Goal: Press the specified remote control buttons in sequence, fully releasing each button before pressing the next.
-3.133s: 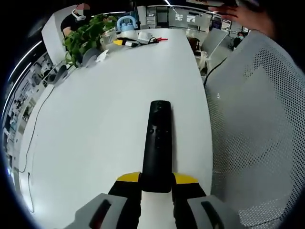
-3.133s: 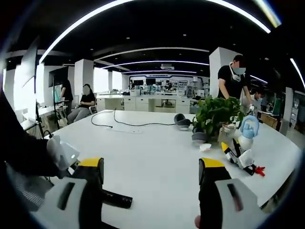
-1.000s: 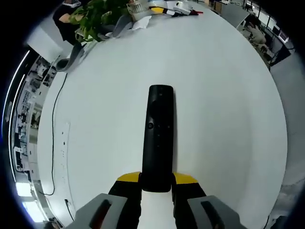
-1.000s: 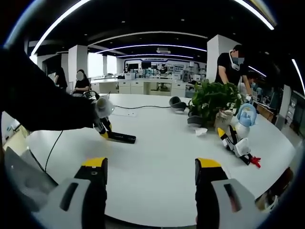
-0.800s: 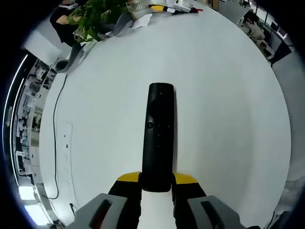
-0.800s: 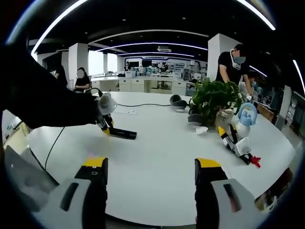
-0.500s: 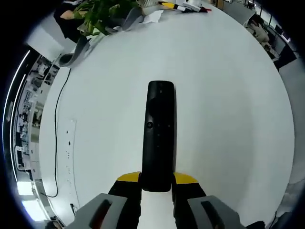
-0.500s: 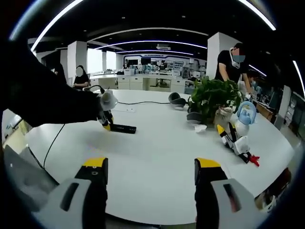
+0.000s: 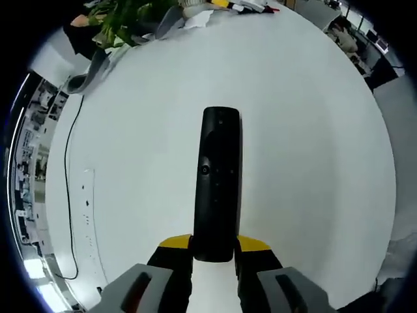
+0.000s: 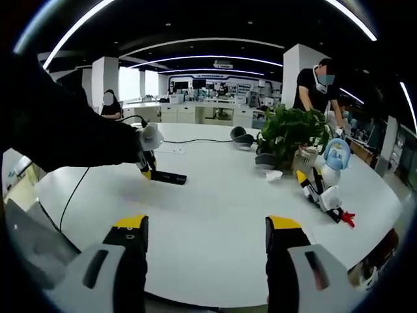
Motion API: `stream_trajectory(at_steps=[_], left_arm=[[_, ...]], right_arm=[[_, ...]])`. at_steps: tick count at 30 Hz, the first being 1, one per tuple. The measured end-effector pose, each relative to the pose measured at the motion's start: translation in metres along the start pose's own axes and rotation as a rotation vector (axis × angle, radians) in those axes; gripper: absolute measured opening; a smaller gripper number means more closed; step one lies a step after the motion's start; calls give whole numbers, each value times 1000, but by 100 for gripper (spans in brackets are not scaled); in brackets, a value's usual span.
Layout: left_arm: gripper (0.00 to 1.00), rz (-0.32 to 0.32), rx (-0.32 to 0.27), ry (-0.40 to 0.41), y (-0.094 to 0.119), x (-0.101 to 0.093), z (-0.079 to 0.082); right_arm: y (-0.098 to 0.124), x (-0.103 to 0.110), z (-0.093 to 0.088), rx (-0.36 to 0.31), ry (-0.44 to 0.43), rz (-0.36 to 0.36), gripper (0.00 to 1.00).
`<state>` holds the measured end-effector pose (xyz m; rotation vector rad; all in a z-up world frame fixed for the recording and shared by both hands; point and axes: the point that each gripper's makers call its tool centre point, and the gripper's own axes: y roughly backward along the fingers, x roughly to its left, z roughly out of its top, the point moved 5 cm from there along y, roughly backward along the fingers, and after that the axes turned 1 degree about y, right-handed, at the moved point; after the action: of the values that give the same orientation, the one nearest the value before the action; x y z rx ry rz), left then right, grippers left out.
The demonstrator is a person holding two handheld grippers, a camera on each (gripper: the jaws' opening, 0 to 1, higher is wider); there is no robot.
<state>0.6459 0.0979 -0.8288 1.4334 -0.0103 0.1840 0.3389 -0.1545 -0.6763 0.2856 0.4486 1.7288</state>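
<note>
Clamped on the near end of the long, slim black plastic remote control (image 9: 217, 184), your left claw (image 9: 214, 251) is holding it out flat above the wide white desk (image 9: 313, 130), its yellow-tipped jaws pinching the sides of the body. The button face is pointing up at the left gripper view: a small round button sits about halfway along, with a few tiny ones just beside it, and another near the far tip. In the right gripper view, the remote (image 10: 168, 177) is sitting well away across the desk (image 10: 221, 215), held low over the surface by that other claw (image 10: 144, 171).

Your right claw (image 10: 205, 238) is hovering wide open with nothing between its jaws, well apart from the remote. No button is being pressed yet, I judge. To do this step well, keep the left grip steady and the remote level, better still, rest its far end on the desk so it is not tipping under the push. Bring one right jaw tip down squarely on a single button; they lie close together, so a slanted approach risks catching two. Lift fully clear before moving on.

Beyond, a leafy green potted plant (image 10: 290, 138), a pale blue toy figure (image 10: 337, 159) and a black cable (image 10: 186, 141) are lying clear of your path.
</note>
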Motion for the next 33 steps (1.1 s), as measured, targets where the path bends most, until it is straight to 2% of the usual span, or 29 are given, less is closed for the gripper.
stream_trajectory(at_steps=[6, 11, 13, 16, 17, 18, 19, 21, 23, 25, 27, 29, 30, 31, 33], left_arm=[[25, -7, -3, 5, 0, 0, -1], [36, 75, -61, 16, 3, 4, -5], [38, 101, -87, 59, 4, 5, -8], [43, 141, -107, 182, 6, 6, -13], [46, 181, -112, 203, 8, 10, -15], [51, 200, -119, 198, 9, 11, -15], [55, 217, -130, 229, 10, 12, -17], [60, 227, -138, 325, 11, 11, -24], [66, 218, -134, 385, 14, 6, -29], [79, 247, -163, 403, 16, 5, -32], [94, 299, -280, 441, 23, 2, -31], [97, 307, -285, 485, 31, -7, -35], [99, 326, -303, 488, 32, -6, -36], [100, 323, -362, 503, 35, -11, -35], [100, 329, -390, 551, 49, -27, -35]], right_arm=[[1, 0, 1, -7, -3, 4, 76], [2, 0, 3, -19, -12, 3, 76], [2, 0, 3, -24, -14, 4, 76], [3, -1, 4, -33, -15, 3, 76], [3, -1, 5, -38, -19, 3, 76], [4, -1, 5, -40, -21, 4, 76], [4, -1, 5, -41, -26, 4, 77], [4, -1, 6, -45, -32, 6, 77], [4, -1, 7, -49, -29, 6, 78], [5, 0, 8, -60, -25, 7, 78], [6, 0, 9, -71, -25, 7, 78], [7, 0, 10, -78, -27, 9, 79], [7, 0, 10, -80, -29, 10, 79], [7, 0, 10, -83, -29, 11, 79], [8, 0, 11, -89, -29, 13, 79]])
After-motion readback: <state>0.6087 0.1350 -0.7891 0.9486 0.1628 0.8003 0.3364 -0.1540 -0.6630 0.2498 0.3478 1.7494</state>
